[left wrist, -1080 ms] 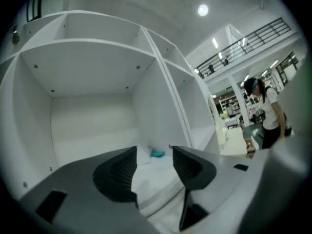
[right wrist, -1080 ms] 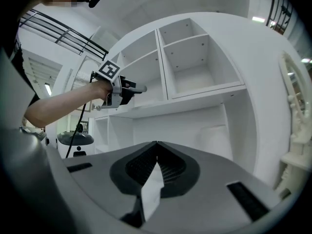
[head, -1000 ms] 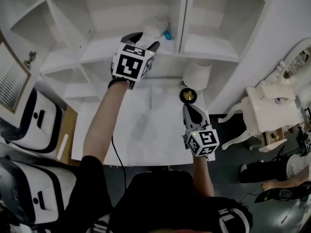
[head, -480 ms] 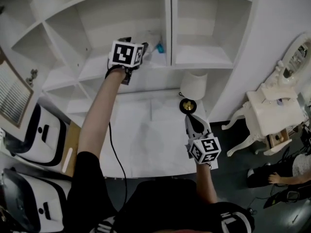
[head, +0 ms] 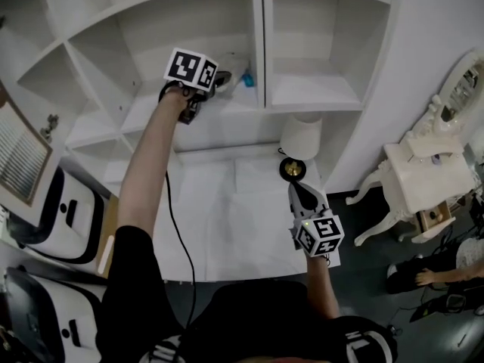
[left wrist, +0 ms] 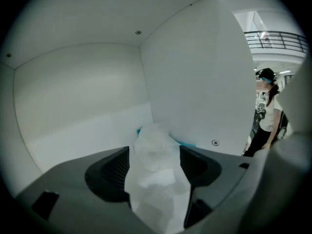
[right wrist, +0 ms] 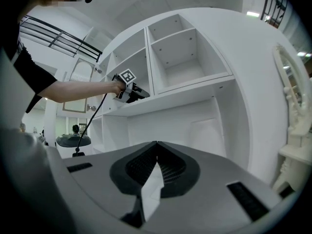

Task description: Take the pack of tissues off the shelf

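The pack of tissues (head: pixel 236 72) is a soft white packet with a blue edge. It lies on the white shelf (head: pixel 227 106), against the upright divider. My left gripper (head: pixel 221 82) reaches into that compartment. In the left gripper view the pack (left wrist: pixel 154 139) sits between the two dark pads (left wrist: pixel 115 167), and the jaws are opening around it. I cannot see the pads pressing on it. My right gripper (head: pixel 297 189) hangs low over the white table (head: pixel 219 218). Its jaws (right wrist: pixel 156 145) meet at the tips with nothing between them.
A white lamp (head: pixel 301 136) with a brass base stands on the table just below the shelf. An ornate white side table (head: pixel 423 178) is at the right. White chairs (head: pixel 57 203) are at the left. A person (head: pixel 446 267) sits on the floor at the lower right.
My left gripper has pushed further up and into the shelf compartment, closing in on the tissue pack. The right gripper has stayed low over the table.
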The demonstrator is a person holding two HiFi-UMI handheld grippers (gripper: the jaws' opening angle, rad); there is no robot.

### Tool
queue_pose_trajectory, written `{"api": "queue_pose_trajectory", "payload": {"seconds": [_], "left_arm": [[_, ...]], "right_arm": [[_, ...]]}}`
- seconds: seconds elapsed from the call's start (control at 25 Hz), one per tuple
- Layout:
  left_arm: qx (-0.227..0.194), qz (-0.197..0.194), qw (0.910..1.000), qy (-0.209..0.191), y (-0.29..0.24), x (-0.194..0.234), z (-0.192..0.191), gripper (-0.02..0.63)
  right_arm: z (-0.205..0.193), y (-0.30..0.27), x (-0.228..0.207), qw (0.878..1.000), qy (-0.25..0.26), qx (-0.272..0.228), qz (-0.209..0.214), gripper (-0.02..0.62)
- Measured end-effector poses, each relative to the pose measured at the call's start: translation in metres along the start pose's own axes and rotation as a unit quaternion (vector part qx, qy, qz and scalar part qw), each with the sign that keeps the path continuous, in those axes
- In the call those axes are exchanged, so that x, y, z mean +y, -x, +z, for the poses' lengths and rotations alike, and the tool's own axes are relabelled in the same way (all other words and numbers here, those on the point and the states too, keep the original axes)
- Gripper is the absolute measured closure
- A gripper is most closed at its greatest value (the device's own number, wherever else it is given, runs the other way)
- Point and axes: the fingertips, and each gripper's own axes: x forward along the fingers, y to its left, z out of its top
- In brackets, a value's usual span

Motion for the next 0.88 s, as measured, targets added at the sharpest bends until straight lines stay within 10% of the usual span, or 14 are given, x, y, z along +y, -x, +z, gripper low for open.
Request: {"api": "queue_pose_trajectory", "payload": {"seconds": [0.44,0.64,0.88], "left_arm": [[-0.005,0.01,0.9989,-0.046,-0.021,-0.011,0.005,0.294],[-0.005,0.01,0.9966,-0.081,-0.016,-0.017,0.004,0.501],[-0.04,-0.005,0.9941,-0.1,0.02,-0.036,-0.007,0.551]], "right_arm": [[-0.006,0.003,-0.006,1.0,-0.004,0.012,-0.006,0.577],[-0.012,0.005,-0.007,1.0,-0.009,0.019,-0.008,0.577],[-0.018,0.006,0.0,1.0,-0.015,0.025,0.0,0.577]]}}
